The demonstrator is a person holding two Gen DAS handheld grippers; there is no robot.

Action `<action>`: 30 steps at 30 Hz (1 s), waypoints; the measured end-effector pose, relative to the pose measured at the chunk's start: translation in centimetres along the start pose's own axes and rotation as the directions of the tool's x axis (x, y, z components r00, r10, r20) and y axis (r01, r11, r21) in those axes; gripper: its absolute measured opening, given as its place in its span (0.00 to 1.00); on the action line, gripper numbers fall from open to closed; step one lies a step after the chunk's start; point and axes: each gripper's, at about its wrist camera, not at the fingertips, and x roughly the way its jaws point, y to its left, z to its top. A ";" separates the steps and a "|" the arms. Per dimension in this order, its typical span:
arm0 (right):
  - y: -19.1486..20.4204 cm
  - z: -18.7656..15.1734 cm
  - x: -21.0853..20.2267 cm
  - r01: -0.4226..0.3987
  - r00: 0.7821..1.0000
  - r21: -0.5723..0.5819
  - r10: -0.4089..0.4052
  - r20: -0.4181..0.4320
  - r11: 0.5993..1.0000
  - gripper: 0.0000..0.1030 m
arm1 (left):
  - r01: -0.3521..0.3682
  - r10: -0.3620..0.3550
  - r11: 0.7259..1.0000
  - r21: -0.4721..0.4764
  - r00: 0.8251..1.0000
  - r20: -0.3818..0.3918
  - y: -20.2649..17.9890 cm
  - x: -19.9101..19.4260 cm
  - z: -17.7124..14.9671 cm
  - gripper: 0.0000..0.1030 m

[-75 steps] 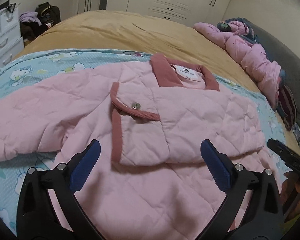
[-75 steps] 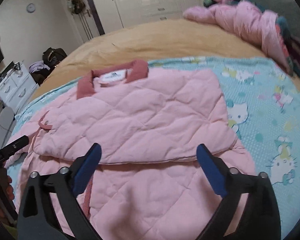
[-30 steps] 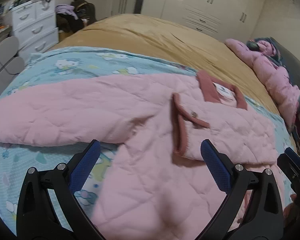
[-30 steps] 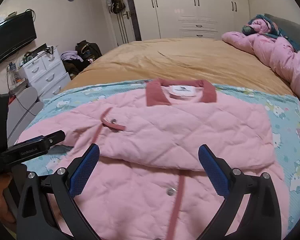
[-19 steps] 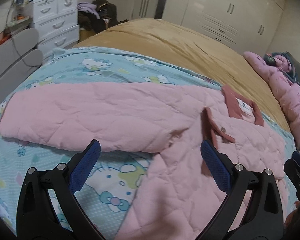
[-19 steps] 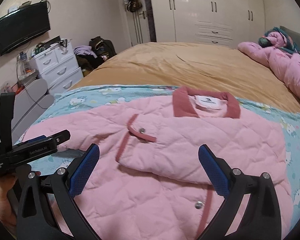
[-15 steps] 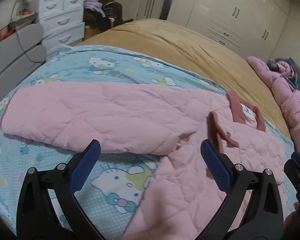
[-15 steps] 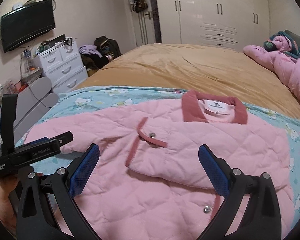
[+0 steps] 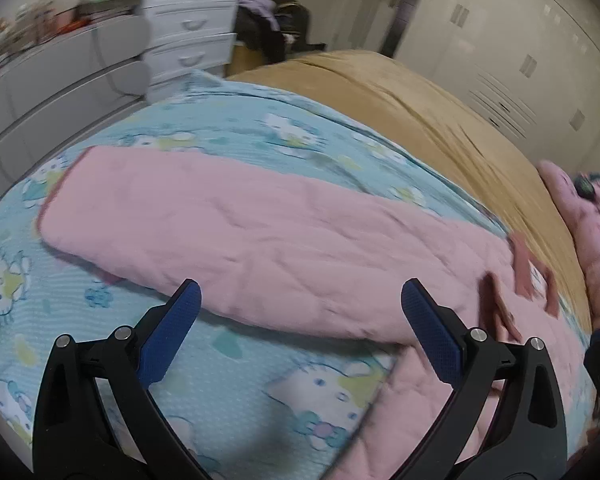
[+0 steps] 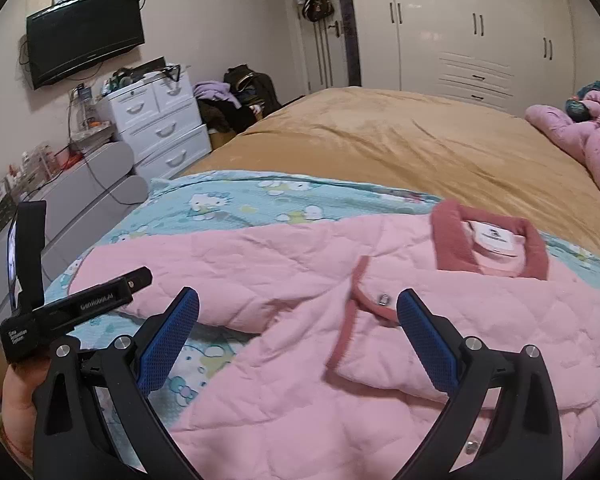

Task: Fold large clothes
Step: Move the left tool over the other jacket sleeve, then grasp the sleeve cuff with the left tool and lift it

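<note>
Two grippers, both with jaws spread wide and nothing held between the blue pads. Left gripper (image 9: 300,312): low centre of the left wrist view, hanging over the outstretched sleeve (image 9: 228,236), which runs from left of centre toward the right edge. Right gripper (image 10: 298,320): low centre of the right wrist view, above the body of the pink quilted jacket (image 10: 380,320).

Jacket: lies flat on a blue cartoon-print blanket (image 10: 236,208) spread over a tan bedcover (image 10: 400,144). One side already folded over the front; dark-pink collar (image 10: 448,240) with a white label in the right half of the frame; a snap button (image 10: 383,299) on the folded edge's trim.

Left-hand tool body, held by a hand (image 10: 16,392), shows at the lower left of the right wrist view.

Storage: white drawer unit (image 10: 160,124) at left, drawers closed, clutter on top too small to identify; white wardrobe (image 10: 480,28) at upper right, doors closed. Wall television (image 10: 84,28) at upper left. Second pink padded garment (image 10: 580,140) at the right edge.
</note>
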 end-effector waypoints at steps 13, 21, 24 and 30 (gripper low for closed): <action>4.2 1.0 3.7 -0.076 0.996 -0.031 0.075 -0.038 0.997 0.96 | -0.081 0.078 0.979 -0.189 0.997 -0.023 7.7 1.3 1.3 0.91; 7.5 0.7 6.7 -0.119 0.989 -0.104 0.109 -0.100 0.987 0.96 | -0.086 0.073 0.945 -0.314 0.996 -0.053 11.8 2.6 1.0 0.91; 8.7 -0.1 8.0 -0.136 0.983 -0.138 0.116 -0.140 0.981 0.96 | -0.101 0.081 0.931 -0.352 0.994 -0.070 13.2 3.4 0.7 0.91; 8.6 -1.5 8.8 -0.145 0.978 -0.121 0.124 -0.167 0.982 0.96 | -0.021 0.006 0.863 -0.504 0.999 -0.033 17.0 6.2 -0.1 0.91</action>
